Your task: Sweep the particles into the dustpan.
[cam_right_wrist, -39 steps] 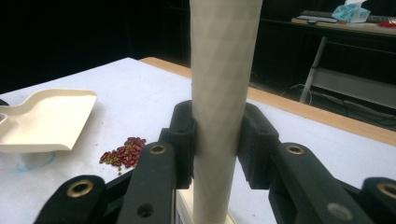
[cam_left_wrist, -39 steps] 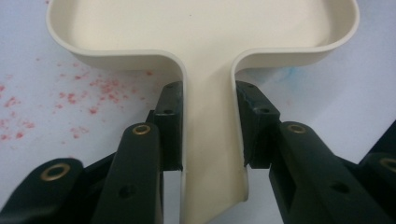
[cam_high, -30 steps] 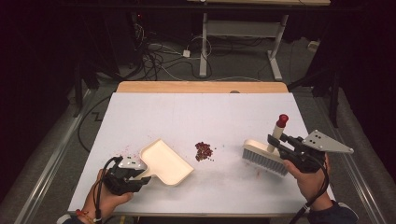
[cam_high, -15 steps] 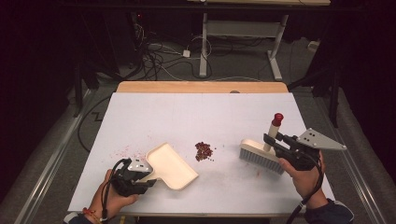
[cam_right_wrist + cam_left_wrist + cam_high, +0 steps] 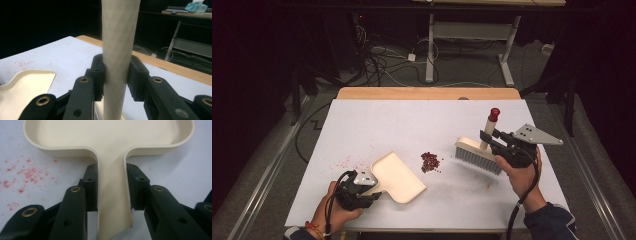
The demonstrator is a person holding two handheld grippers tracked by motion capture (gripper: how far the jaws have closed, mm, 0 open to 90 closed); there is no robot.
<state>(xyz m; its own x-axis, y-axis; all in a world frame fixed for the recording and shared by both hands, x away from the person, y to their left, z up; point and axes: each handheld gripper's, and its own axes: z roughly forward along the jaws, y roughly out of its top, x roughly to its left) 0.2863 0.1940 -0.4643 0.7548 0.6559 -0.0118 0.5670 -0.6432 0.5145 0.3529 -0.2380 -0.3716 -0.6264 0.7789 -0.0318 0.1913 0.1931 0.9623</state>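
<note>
The dustpan (image 5: 398, 176) lies flat on the white worktop (image 5: 412, 125), near its front edge on the person's left, its open mouth turned toward the middle. The left gripper (image 5: 362, 187) is clenched on the pan's handle: in the left gripper view the two black fingers (image 5: 90, 187) press against either side of the cream handle (image 5: 112, 195), which runs out between them and widens into the tray. The left hand (image 5: 334, 207) holds that gripper just at the worktop's front edge.

The brush (image 5: 479, 152) is held by the right gripper (image 5: 492, 140), whose fingers (image 5: 98, 72) are clamped on the brush's pale, upright handle (image 5: 120, 50). In the high view the handle ends in a dark red tip (image 5: 494, 114), and the grey bristles point down at the worktop on the right of the middle. The right hand (image 5: 519, 172) carries that gripper from the right side.

Between pan and brush sits a small heap of dark red crumbs (image 5: 430, 161), close to the pan's mouth and a little apart from the bristles. A scatter of fine pink specks (image 5: 347, 162) marks the worktop to the left of the pan, also seen beside the tray in the left gripper view. Beyond the far edge of the worktop, cables (image 5: 382, 60) lie on the dark floor.
</note>
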